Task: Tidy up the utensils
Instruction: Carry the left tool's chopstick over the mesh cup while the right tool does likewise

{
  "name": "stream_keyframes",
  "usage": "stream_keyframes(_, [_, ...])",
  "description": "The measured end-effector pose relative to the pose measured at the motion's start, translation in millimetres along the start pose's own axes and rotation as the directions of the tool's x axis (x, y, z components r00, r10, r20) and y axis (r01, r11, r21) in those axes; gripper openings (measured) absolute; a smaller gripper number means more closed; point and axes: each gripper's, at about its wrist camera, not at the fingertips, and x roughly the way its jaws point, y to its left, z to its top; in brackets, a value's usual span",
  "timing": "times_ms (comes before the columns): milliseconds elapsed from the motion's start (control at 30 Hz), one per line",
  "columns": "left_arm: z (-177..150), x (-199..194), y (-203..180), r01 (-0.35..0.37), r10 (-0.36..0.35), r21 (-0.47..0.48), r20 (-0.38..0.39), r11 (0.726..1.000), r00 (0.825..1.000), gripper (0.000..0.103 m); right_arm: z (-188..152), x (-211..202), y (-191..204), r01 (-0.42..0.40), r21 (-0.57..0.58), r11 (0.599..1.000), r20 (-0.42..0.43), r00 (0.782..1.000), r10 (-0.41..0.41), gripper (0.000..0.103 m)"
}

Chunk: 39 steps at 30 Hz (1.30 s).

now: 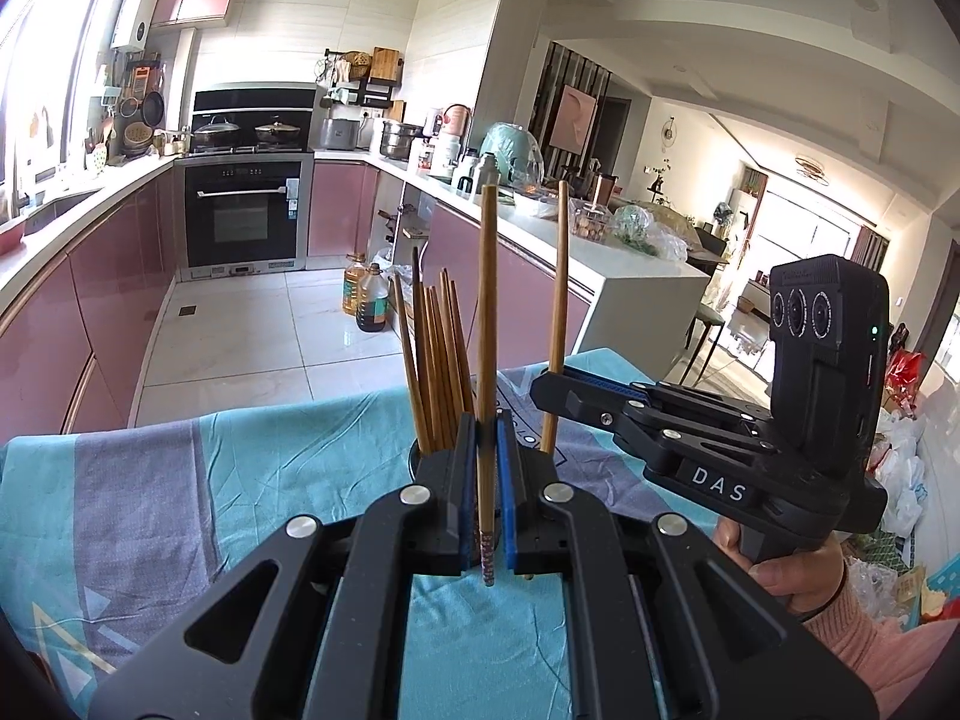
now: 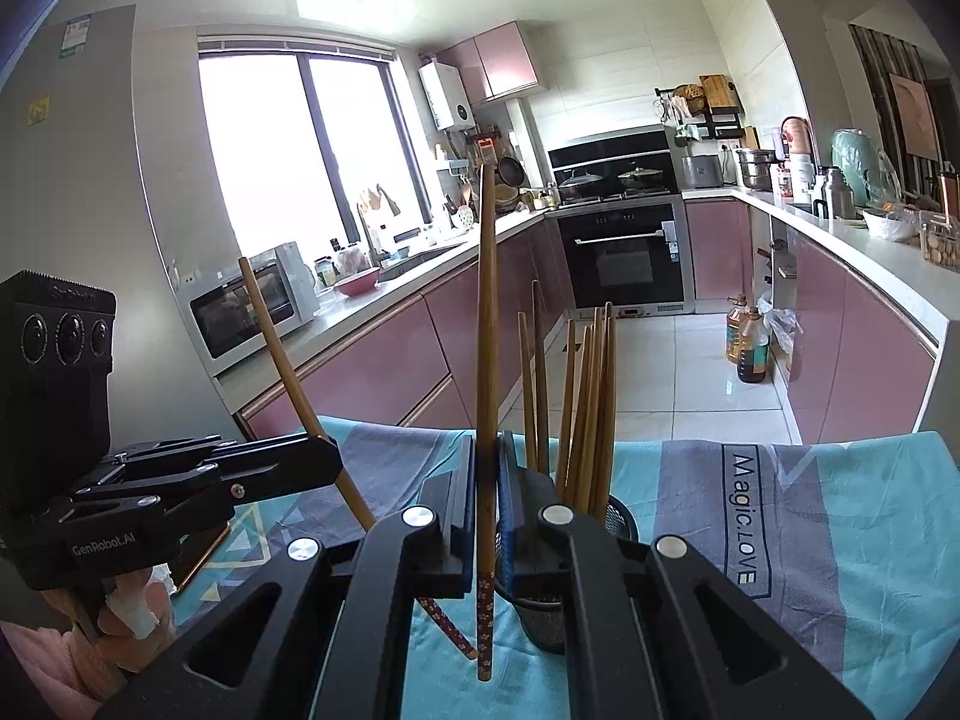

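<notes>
My left gripper (image 1: 487, 441) is shut on a wooden chopstick (image 1: 486, 330) that stands upright, its flower-patterned end hanging below the blue pads. Just behind the fingers sits a black mesh holder (image 1: 414, 461) with several chopsticks (image 1: 435, 360) in it. My right gripper (image 1: 543, 387) comes in from the right, shut on a second upright chopstick (image 1: 561, 300). In the right wrist view the right gripper (image 2: 487, 465) clamps its chopstick (image 2: 487, 330) beside the holder (image 2: 543, 618). The left gripper (image 2: 336, 465) holds its tilted chopstick (image 2: 282, 354) at the left.
A teal and grey tablecloth (image 1: 180, 510) covers the table, with printed lettering (image 2: 744, 516) at the right. Beyond the table's far edge lie a tiled floor (image 1: 240, 330), two oil bottles (image 1: 369, 300), pink cabinets and an oven (image 1: 243, 213). A hand (image 1: 792, 570) grips the right gripper's handle.
</notes>
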Motion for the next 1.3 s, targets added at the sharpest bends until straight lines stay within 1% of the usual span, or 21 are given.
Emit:
stream_keyframes(300, [-1,-4,-2,-0.008,0.008,0.013,0.016,1.000,1.000,0.007,4,0,0,-0.002,-0.007,1.000,0.009,1.000,0.002,0.006])
stream_keyframes(667, [9,-6,-8,-0.017,0.016,0.026,0.045,1.000,0.999,0.007,11,-2,-2,0.001,-0.004,1.000,0.032,0.999,-0.001,0.006])
stream_keyframes(1300, [16,-5,-8,-0.026,0.024,0.022,0.089,0.999,0.996,0.007,27,4,-7,0.041,-0.009,0.999,0.058,0.998,-0.040,0.006])
